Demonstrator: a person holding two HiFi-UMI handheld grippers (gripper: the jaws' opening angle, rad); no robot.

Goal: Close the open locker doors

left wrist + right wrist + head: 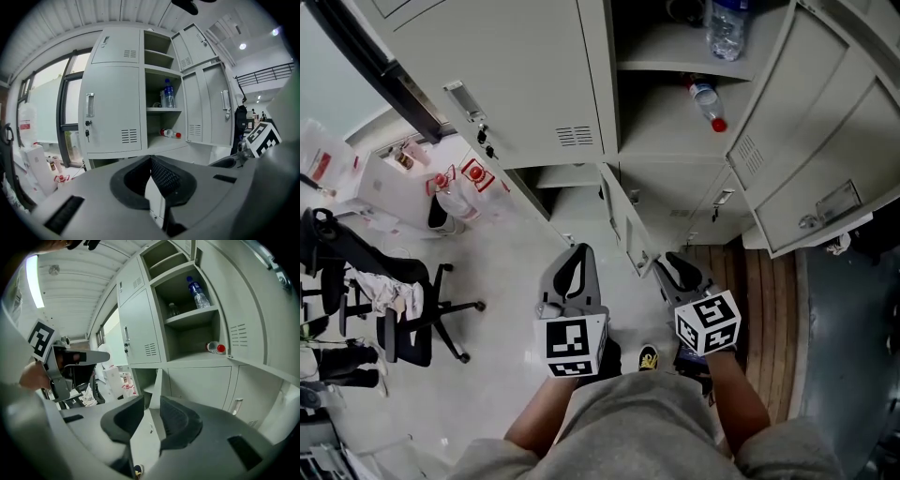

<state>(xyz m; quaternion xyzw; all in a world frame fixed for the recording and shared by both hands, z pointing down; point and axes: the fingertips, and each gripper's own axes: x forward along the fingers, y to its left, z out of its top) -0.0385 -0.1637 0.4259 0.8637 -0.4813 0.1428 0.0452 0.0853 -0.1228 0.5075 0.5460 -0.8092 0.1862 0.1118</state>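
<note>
Matt painted-metal lockers (534, 84) — glossy floor (506, 277), wood planks (769, 309)

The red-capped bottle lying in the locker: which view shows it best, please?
Head view: the red-capped bottle shows full length, unobstructed. The left gripper view shows it smaller; the right gripper view, mainly its cap end.

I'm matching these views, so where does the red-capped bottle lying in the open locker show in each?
Head view: red-capped bottle, upper right of centre.
Left gripper view: bottle just right of centre.
Right gripper view: bottle right of centre.
Shared landmark: upright water bottle on the shelf above it.
</note>
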